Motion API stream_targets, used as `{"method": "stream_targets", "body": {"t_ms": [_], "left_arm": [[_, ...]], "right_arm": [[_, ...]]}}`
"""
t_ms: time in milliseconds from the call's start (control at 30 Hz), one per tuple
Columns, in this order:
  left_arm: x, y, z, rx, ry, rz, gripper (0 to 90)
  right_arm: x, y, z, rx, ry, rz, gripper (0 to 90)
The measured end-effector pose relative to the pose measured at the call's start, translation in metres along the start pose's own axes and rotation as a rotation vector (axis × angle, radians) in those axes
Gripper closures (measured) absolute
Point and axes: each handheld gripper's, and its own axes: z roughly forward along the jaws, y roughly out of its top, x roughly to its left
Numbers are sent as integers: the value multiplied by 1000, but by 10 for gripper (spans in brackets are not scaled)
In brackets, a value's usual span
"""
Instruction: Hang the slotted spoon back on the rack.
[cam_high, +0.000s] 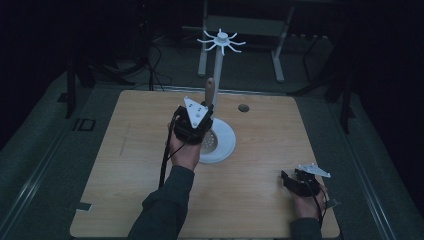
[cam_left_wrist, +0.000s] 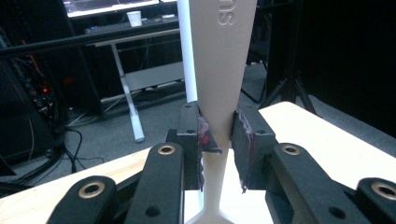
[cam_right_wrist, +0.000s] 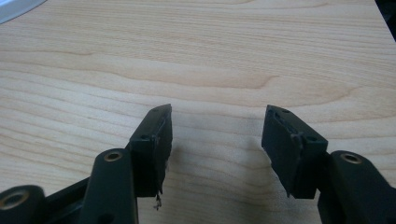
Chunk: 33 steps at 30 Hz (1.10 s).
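Setting: a dim room, with a pale wooden table (cam_high: 150, 165) lying under a high camera and a person's forearms coming in from the bottom edge.

Stand: a white rack (cam_high: 218, 70) is standing near the middle of the table on a round white base (cam_high: 226, 145), with a straight post rising to a crown of short curved hooks (cam_high: 221, 40).

Utensil: a pale, cream-coloured kitchen tool (cam_left_wrist: 219, 70) is standing upright just beside the post. Its handle is flaring wide toward the top, narrowing to a thin neck, and raised letters are showing near the top of the left gripper view. In the high view its rounded tip (cam_high: 210, 90) is looking tan, and a perforated part is lying over the base.

Left gripper: the left gripper (cam_left_wrist: 219, 149) is clamping the utensil's narrow neck, both pads pressing against it, above the white base.

Right gripper: the right gripper (cam_right_wrist: 215, 135) is resting near the table's front right corner, well apart from the stand, its jaws spread wide with bare wood between them.
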Motion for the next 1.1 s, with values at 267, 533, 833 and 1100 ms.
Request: {"method": "stream_targets", "body": {"t_ms": [267, 533, 833, 1100], "left_arm": [[-5, 6, 2, -11, 16, -9, 740], [-8, 16, 3, -22, 21, -7, 740], [-13, 26, 4, -36, 64, -13, 740], [-17, 31, 5, -45, 81, -27, 740]], "right_arm": [[0, 0, 0, -2, -2, 1, 421], [0, 0, 0, -1, -2, 2, 420], [0, 0, 0, -2, -1, 2, 419], [-1, 0, 0, -3, 0, 3, 418]]}}
